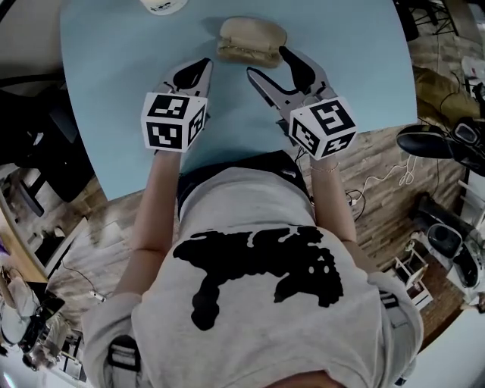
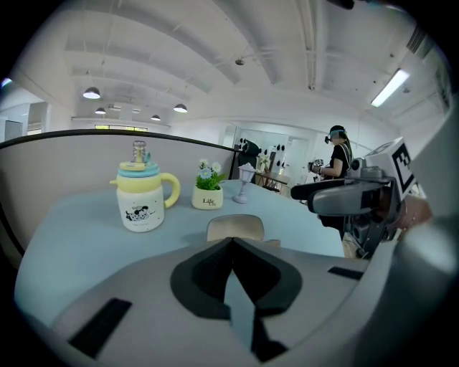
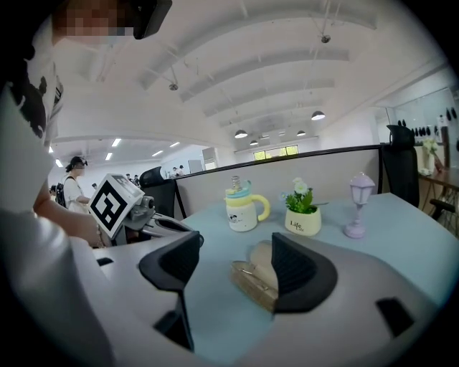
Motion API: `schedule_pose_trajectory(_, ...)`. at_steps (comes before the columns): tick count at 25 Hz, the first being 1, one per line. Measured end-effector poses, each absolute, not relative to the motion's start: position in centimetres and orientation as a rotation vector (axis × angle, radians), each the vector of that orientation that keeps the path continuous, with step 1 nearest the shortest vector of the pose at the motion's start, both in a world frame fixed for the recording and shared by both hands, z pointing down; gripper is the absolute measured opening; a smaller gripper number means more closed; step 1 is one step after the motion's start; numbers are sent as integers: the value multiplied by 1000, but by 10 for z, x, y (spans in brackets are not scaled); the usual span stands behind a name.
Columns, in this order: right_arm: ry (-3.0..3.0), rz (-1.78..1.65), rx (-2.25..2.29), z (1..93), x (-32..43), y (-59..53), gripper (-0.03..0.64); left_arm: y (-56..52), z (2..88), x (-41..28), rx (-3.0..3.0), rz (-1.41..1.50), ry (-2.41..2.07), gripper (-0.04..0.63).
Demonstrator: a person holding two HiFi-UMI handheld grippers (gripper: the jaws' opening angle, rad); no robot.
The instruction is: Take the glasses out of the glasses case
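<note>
Head view: a glasses case [image 1: 251, 42] lies on a light blue table [image 1: 114, 76], lid down, so its inside is hidden.
Cut off: beyond the case and to its left, a mug [image 1: 161, 4] shows only its base at the top edge of the head view.
Left gripper [image 1: 193, 76]: jaws pressed together on nothing, hanging just left of the case and nearer the person.
Left gripper view: the closed jaws cover the lower half of the case [image 2: 235, 228]; only its rounded top shows.
Right gripper [image 1: 267, 63]: jaws wide apart, one at the case's right end, the other before its front edge.
Right gripper view: the case [image 3: 254, 281] lies between the jaws, its far end behind the right-hand pad; contact cannot be told.
Writing: "Life" on a cream flower pot [image 2: 207, 195] behind the case; the print on the yellow mug [image 2: 143, 197] is too small to read.
Other: a small lilac lamp [image 3: 358, 204] stands right of the pot.
Markers: a black-and-white cube [image 1: 174, 121] sits on each gripper.
Room: open office, white beamed ceiling with round and strip lights, a grey partition behind the table, wood-look floor with cables, and a second person [image 2: 337, 154] standing far behind the case.
</note>
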State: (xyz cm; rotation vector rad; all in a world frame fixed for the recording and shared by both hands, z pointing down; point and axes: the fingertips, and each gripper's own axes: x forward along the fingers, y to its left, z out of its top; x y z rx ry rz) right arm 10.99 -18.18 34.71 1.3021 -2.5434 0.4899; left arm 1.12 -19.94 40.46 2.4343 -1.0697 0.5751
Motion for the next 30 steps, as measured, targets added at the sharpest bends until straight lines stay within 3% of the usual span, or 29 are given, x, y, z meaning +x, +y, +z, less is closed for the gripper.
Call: schedule_pose_trajectory(30,-2537,611,1045,414,128,-213,221,-229,461,44,2302,728,-1132,31)
